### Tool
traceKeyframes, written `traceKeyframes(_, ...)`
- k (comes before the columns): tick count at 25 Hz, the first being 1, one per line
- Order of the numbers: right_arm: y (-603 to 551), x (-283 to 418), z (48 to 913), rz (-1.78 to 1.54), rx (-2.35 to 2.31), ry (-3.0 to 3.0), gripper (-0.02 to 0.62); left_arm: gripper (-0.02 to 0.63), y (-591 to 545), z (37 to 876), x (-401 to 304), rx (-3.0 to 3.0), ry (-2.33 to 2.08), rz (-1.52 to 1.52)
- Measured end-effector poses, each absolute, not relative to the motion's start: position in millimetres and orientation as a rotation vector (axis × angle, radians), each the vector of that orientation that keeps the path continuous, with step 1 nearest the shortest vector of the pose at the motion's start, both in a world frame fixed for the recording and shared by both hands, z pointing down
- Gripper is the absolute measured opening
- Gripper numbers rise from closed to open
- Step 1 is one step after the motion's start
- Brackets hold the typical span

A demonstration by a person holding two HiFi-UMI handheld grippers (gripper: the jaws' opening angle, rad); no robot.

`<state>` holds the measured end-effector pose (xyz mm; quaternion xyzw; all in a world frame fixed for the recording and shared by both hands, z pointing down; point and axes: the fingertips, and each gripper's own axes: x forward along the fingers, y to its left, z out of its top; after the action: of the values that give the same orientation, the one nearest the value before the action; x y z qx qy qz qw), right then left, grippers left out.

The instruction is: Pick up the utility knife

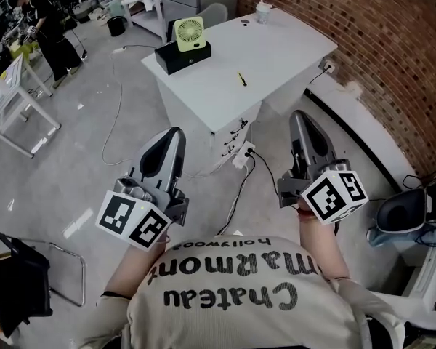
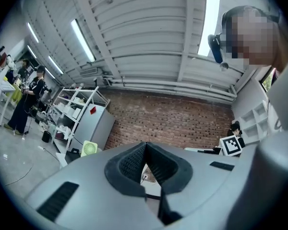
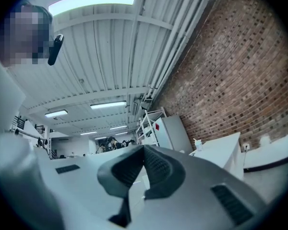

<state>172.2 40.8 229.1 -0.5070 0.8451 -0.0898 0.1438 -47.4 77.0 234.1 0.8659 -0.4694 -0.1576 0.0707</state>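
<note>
The utility knife (image 1: 241, 78), small, yellow and black, lies on the white table (image 1: 276, 49) ahead of me, near its front edge. Both grippers are held in the air above the floor, well short of the table, and point toward it. My left gripper (image 1: 176, 133) has its jaws together with nothing between them, as its own view shows (image 2: 145, 145). My right gripper (image 1: 299, 115) is likewise shut and empty (image 3: 144, 148). The knife does not show in either gripper view.
A green fan (image 1: 189, 33) stands on a black box (image 1: 182, 57) at the table's left end, a cup (image 1: 262, 11) at its far corner. Cables and a power strip (image 1: 241, 155) lie on the floor below. A brick wall (image 1: 363, 42) runs along the right; a black chair (image 1: 22, 282) sits lower left.
</note>
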Motion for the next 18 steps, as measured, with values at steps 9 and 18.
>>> traceKeyframes(9,10.6,188.8,268.3,-0.366,-1.445,2.475,0.003,0.0,53.5,245.2,-27.5,2.563,-1.426,-0.397)
traceKeyframes(18,-21.6,204.1,303.2,-0.416,-1.597,2.45,0.003,0.0,18.7,260.0,-20.1,2.56,-1.38,-0.346)
